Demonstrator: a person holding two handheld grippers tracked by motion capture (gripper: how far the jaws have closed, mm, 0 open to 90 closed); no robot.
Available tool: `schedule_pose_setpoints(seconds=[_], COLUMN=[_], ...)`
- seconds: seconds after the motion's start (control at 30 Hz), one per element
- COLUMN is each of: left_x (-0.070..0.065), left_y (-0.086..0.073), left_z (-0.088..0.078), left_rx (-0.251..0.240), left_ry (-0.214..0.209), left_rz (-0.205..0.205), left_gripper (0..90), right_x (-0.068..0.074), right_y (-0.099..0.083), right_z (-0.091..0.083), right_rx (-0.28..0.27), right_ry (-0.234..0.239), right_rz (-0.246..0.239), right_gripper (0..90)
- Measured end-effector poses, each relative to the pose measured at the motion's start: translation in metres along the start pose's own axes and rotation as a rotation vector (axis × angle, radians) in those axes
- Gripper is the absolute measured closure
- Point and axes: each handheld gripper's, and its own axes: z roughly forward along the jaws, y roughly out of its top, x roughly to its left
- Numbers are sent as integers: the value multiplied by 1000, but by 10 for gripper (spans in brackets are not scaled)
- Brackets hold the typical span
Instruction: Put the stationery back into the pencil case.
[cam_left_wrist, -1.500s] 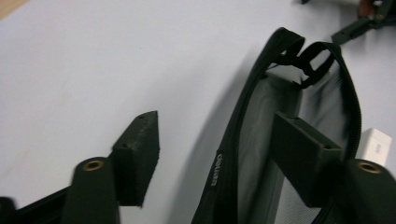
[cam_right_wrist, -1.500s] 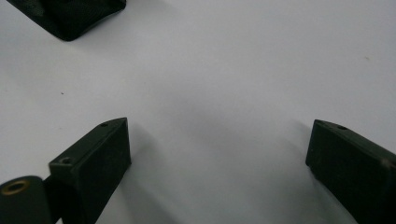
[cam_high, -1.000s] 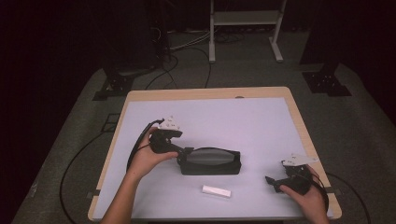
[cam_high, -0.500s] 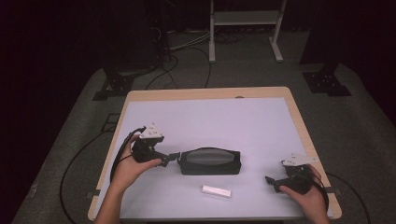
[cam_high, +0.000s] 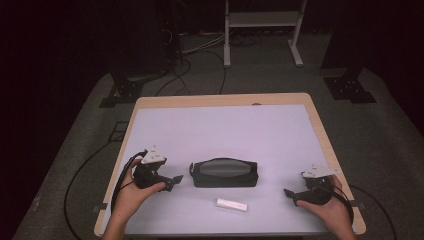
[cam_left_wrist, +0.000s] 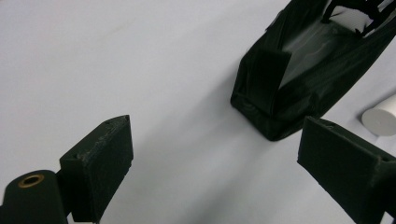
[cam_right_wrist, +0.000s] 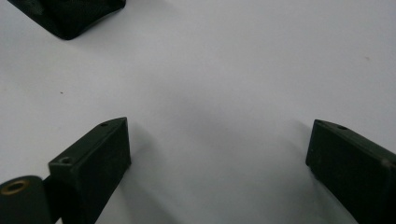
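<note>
A black zip pouch (cam_high: 223, 173) with a clear top lies near the table's front middle; its end with a black tab is seen in the left gripper view (cam_left_wrist: 289, 84). A small white cylinder (cam_high: 232, 205) lies just in front of it, and its end shows at the right edge (cam_left_wrist: 380, 115). My left gripper (cam_high: 173, 180) is open, a short way left of the pouch, jaws pointing at it with nothing between them. My right gripper (cam_high: 290, 193) is open at the front right, resting low over bare table (cam_right_wrist: 219, 154). A corner of the pouch (cam_right_wrist: 70, 16) shows at top left.
The table (cam_high: 220, 125) has a pale mat with a wooden rim. Cables trail from both grippers over the front corners. Behind the table stand a white frame stand (cam_high: 260, 25) and dark equipment bases (cam_high: 125, 90) on the grey floor.
My left gripper has drawn back from the pouch's left end toward the front left and now stands apart from it. The pouch, the cylinder and my right gripper have stayed put.
</note>
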Motion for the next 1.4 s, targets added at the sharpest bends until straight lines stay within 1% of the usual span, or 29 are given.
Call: schedule_pose_setpoints(seconds=[0.07,0.17,0.23,0.27,0.3,0.37,0.43,0.53,0.63,0.7,0.8,0.83,0.9,0.93,1.0,1.1,1.4], left_x=[-1,-3,-5,-5,-6,-5,-4,-2,-3,-2,-1,-2,-1,-1,0,1,2], left_y=[-7,-17,-23,-26,-30,-34,-40,-47,-54,-58,-60,-60,-62,-62,-63,-65,-66], left_z=[0,-1,-1,-2,-3,-3,-1,2,5,7,9,11,13,14,14,15,15], left_rx=[-4,14,14,16,13,14,2,22,42,43,50,50,58,63,56,43,41], left_ry=[6,13,23,31,45,50,61,78,100,111,138,141,129,130,121,120,123], left_rz=[-9,-10,-17,-14,-16,-20,-33,-39,-42,-54,-50,-53,-51,-51,-59,-62,-66], left_gripper=[98,98,98,98,98,98,98,83,83,83,83,83,83,83,82,63,45], right_x=[0,-1,-1,-1,-1,-1,-1,-1,-1,-1,-1,-1,0,1,2,3,12], right_y=[0,0,0,0,0,0,0,0,-1,-2,-3,-3,-3,-3,-3,-1,8], right_z=[0,0,0,0,0,0,0,-1,-3,-4,-6,-7,-8,-9,-10,-13,-18], right_rx=[0,0,-1,-2,-4,-5,-5,-7,-19,-26,-32,-33,-34,-33,-39,-46,-48], right_ry=[1,2,4,5,5,5,4,3,2,2,3,5,8,14,24,37,84], right_rz=[0,-1,2,3,6,7,7,6,5,6,4,4,0,3,9,9,14], right_gripper=[55,56,57,59,62,62,63,75,140,170,231,252,289,310,338,376,429])
